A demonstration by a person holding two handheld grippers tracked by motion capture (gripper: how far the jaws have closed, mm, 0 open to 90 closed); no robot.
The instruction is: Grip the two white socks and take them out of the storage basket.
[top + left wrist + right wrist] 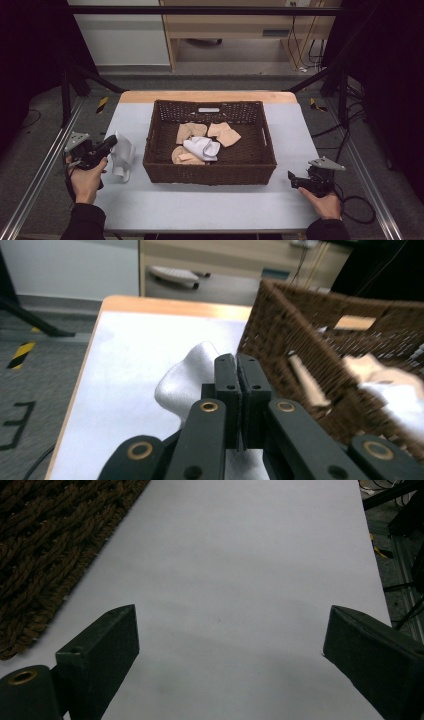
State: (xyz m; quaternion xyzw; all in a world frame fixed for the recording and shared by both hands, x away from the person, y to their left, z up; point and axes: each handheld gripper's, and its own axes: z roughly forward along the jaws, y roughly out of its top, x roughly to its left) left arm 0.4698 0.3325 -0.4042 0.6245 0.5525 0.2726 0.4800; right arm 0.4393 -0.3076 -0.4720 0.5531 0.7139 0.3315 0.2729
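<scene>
A white cloth (122, 156) hangs in a bunch to the left of the brown wicker basket (210, 175), its lower end on the white table. My left gripper (111, 142) is shut on its upper edge; in the left gripper view the jaws (238, 377) are pressed together with the cloth (187, 377) bulging behind and below them. Inside the basket lie another white cloth (202, 148) and several beige pieces (224, 133). My right gripper (291, 178) rests low at the table's front right, jaws wide open over bare table (230, 645), nothing between them.
The basket's woven wall (300, 340) stands close on the right of my left gripper, and its corner (45, 555) lies left of my right gripper. The white table top (200, 205) ends at a wooden back edge (207, 96). Metal frame rails (42, 165) run along both sides.
</scene>
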